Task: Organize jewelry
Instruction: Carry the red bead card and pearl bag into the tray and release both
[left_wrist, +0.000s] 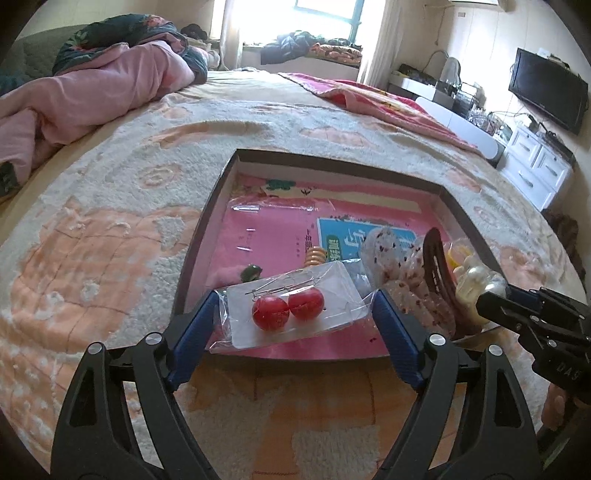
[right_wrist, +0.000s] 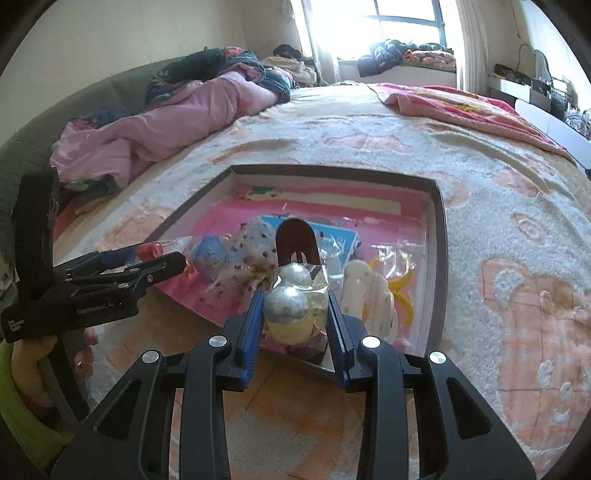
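Over tray's near rim (left_wrist: 295, 357), left tongs (left_wrist: 293, 314) straddling red earrings packet (left_wrist: 291, 308)

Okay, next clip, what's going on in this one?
A person is sorting jewelry in a shallow box on a bed, a gripper in each hand. The left gripper holds a clear packet of red ball earrings between its fingers. The right gripper holds a packet of pearl-like ball earrings. Both packets are over the box's near edge.

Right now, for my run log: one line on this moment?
left gripper: shut on red earrings | right gripper: shut on pearl earrings | both over box
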